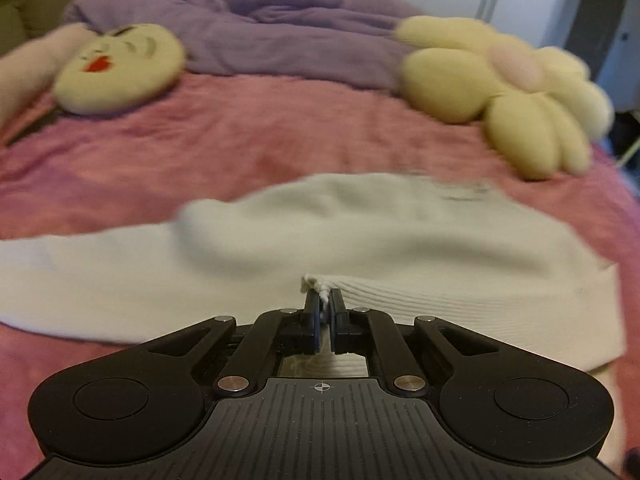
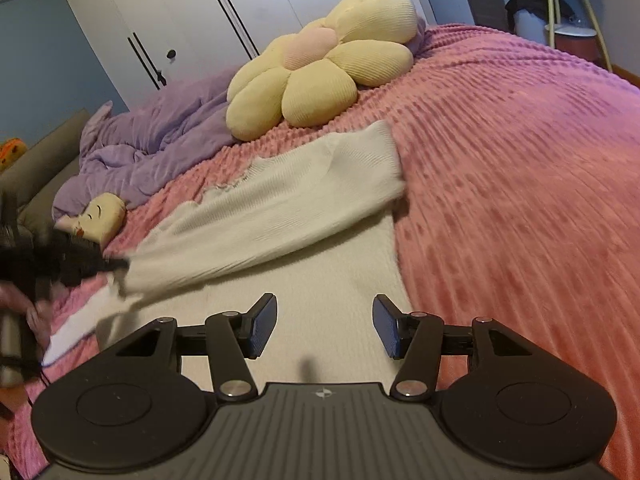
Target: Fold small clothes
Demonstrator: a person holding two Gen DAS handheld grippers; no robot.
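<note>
A white ribbed knit garment (image 1: 248,248) lies spread on the pink bedspread (image 1: 240,136). My left gripper (image 1: 325,300) is shut on a pinch of its ribbed edge, and the cloth bunches up between the pads. In the right wrist view the same garment (image 2: 280,208) has one part lifted and folded over towards the left. There the left gripper (image 2: 92,260) shows as a dark blur holding the cloth. My right gripper (image 2: 324,322) hangs open just above the flat near part of the garment, with nothing between its fingers.
A yellow flower cushion (image 2: 316,68) lies just beyond the garment. A small face-shaped plush (image 2: 102,216) and a rumpled purple duvet (image 2: 160,140) sit at the back left. White wardrobe doors (image 2: 240,12) stand behind the bed, and a side table (image 2: 568,0) stands far right.
</note>
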